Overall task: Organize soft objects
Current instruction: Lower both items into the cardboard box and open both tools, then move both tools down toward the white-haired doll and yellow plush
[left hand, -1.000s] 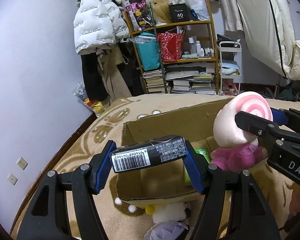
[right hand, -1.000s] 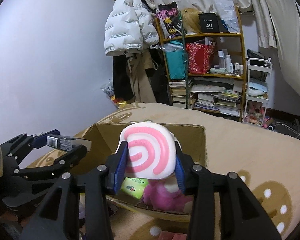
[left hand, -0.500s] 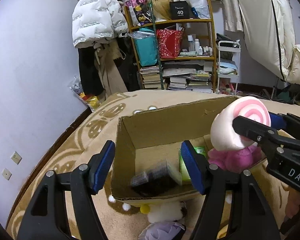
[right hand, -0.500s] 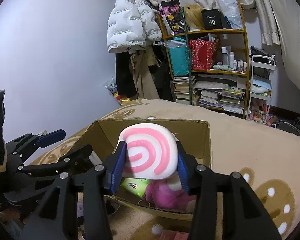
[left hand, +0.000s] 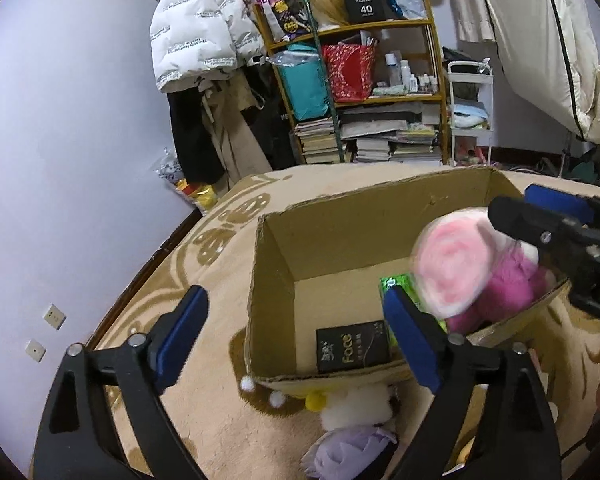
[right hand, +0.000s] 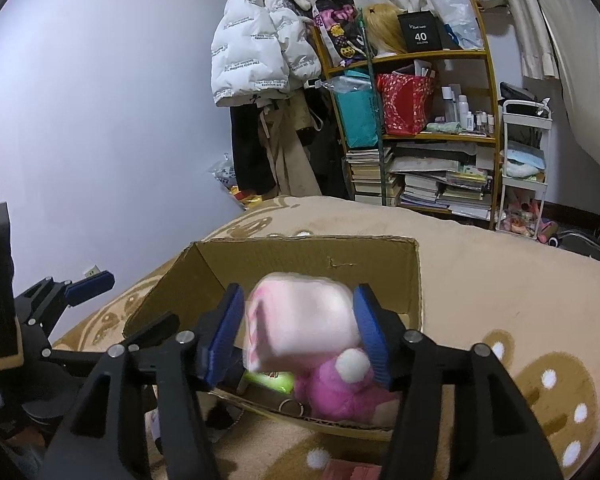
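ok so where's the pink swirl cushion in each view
Left wrist: pink swirl cushion at right, blurred, over the cardboard box, beside the right gripper.
Right wrist: low centre, between that gripper's open jaws.
Shared landmark: pink plush toy under it.

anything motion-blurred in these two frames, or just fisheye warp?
Left wrist view: the pink-and-white swirl plush is smeared, while the brown cardboard box and black "Face" packet stay sharp. Right wrist view: the same plush is blurred between the right gripper pads, whose jaws have just been opening; shelves bow toward the edges from lens distortion, and corners vignette dark.
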Available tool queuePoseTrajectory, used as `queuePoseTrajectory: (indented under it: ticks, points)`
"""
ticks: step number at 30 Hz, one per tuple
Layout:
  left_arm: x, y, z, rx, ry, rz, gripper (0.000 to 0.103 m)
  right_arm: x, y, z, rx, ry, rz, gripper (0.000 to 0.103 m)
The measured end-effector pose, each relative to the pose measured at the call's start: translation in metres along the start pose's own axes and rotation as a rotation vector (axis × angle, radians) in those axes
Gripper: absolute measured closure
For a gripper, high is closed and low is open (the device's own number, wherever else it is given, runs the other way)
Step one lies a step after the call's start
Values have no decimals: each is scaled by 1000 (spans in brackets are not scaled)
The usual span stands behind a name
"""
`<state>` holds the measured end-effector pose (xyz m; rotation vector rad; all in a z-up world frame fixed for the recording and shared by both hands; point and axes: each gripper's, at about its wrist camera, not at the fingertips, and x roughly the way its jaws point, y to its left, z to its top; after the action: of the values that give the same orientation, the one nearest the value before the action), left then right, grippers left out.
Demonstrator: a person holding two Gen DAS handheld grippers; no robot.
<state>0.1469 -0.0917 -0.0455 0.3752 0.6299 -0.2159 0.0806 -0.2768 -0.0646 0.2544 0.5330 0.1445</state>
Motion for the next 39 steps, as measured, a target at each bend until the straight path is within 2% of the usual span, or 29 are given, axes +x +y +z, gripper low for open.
queuePoseTrajectory:
  ticks: [4, 6, 9, 13, 18, 23, 28, 32, 36, 39]
  points:
    - [-4, 4, -3, -12, 24, 0, 10, -9, 2, 3, 2, -15, -1, 25]
    - [-7, 7, -3, -21, 33, 1, 10, -17, 3, 4, 6, -27, -12, 9]
    - [-16, 11, -7, -36, 33, 5, 9, -30, 5, 5, 18, -39, -27, 2]
    - [-31, 20, -10, -67, 35, -4, 3, -43, 6, 6, 43, -27, -34, 2]
    - [-47, 25, -15, -79, 52, -7, 3, -63, 4, 4, 80, -14, -54, 2]
    - [-62, 31, -22, -83, 109, -25, 3, -79, 9, -1, 97, 23, -77, 2]
    - [-77, 32, -27, -85, 141, -31, 3, -90, 15, -10, 107, 77, -106, 2]
    - [-84, 32, -34, -88, 172, -31, 3, -96, 16, -23, 134, 122, -92, 2]
    - [-93, 36, -39, -85, 175, 5, 3, -95, 19, -36, 178, 179, -72, 2]
    - [-97, 40, -42, -104, 192, -6, 3, -92, 22, -48, 203, 226, -66, 2]
